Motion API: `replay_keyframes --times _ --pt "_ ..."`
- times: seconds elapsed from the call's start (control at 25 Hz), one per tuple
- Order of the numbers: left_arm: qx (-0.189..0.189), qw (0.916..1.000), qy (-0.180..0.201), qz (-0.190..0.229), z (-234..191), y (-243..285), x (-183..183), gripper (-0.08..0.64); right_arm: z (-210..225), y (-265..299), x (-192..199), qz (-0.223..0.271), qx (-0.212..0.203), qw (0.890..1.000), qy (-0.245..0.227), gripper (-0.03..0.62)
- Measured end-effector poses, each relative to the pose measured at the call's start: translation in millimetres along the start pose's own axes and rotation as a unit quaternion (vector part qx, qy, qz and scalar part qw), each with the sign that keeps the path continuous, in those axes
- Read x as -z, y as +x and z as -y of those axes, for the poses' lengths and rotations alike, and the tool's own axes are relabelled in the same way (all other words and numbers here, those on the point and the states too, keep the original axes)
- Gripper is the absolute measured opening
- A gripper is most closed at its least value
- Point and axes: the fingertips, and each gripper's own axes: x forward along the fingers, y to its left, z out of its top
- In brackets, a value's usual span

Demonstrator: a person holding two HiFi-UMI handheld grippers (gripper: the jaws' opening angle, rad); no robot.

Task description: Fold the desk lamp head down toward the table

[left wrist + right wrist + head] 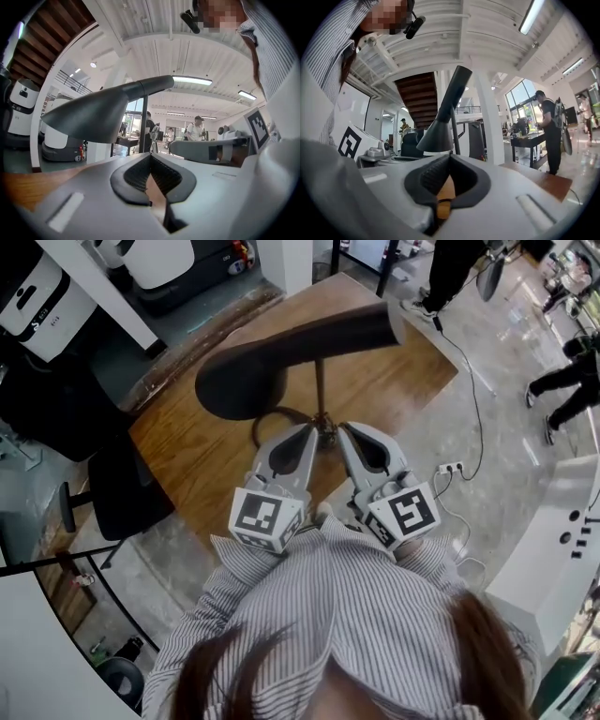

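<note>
The desk lamp stands on the wooden table (197, 456). Its dark cone-shaped head (281, 357) lies roughly level above a thin upright stem (321, 390). My left gripper (312, 428) and right gripper (342, 428) rest side by side at the table's near edge, tips close to the foot of the stem. Both are shut with nothing between the jaws. The left gripper view shows the lamp head (93, 115) above and ahead of the closed left gripper (150, 155), with the right gripper (211, 150) beside it. The right gripper view has the lamp head (443, 126) rising beyond the closed right gripper (449, 156).
A black office chair (112, 484) stands left of the table. A power strip (450, 468) and its cable lie on the stone floor to the right. People stand at the far right (562, 381), and a white machine (37, 296) is at the far left.
</note>
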Motion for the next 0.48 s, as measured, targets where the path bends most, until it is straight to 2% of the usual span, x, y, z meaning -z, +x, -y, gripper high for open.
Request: replay_keyframes --times 0.48 --pt "-0.003 0.9998 -0.015 -0.012 -6.9 -3.8 10.6 0.005 -8.4 9.2 28.6 -0.053 -0.014 0.998 0.029 0.000"
